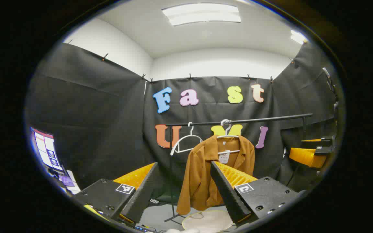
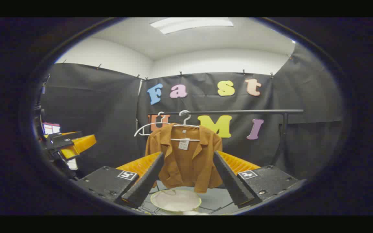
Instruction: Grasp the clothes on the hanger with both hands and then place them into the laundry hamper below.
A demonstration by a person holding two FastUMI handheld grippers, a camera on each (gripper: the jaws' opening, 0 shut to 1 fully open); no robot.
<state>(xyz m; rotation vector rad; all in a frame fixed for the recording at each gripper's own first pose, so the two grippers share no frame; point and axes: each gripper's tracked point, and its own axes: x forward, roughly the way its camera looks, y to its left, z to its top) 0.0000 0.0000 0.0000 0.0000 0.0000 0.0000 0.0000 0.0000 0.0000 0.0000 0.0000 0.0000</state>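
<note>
A brown jacket point(image 1: 202, 174) point(image 2: 186, 161) hangs on a white hanger point(image 1: 227, 134) point(image 2: 185, 124) from a black rail point(image 1: 238, 121) point(image 2: 225, 112). Below it on the floor sits a round pale laundry hamper point(image 1: 207, 221) point(image 2: 176, 200). My left gripper point(image 1: 183, 191) is open, some way short of the jacket, with nothing between its fingers. My right gripper point(image 2: 188, 178) is open too, facing the jacket from a distance. Far right in the left gripper view is the right gripper point(image 1: 312, 150). Far left in the right gripper view is the left gripper point(image 2: 70, 144).
An empty white hanger point(image 1: 186, 140) point(image 2: 147, 126) hangs on the rail left of the jacket. The rail's stand point(image 1: 172, 194) point(image 2: 282, 139) rises from the grey floor. A screen point(image 1: 45, 149) stands at the left, with cables on the floor near the hamper.
</note>
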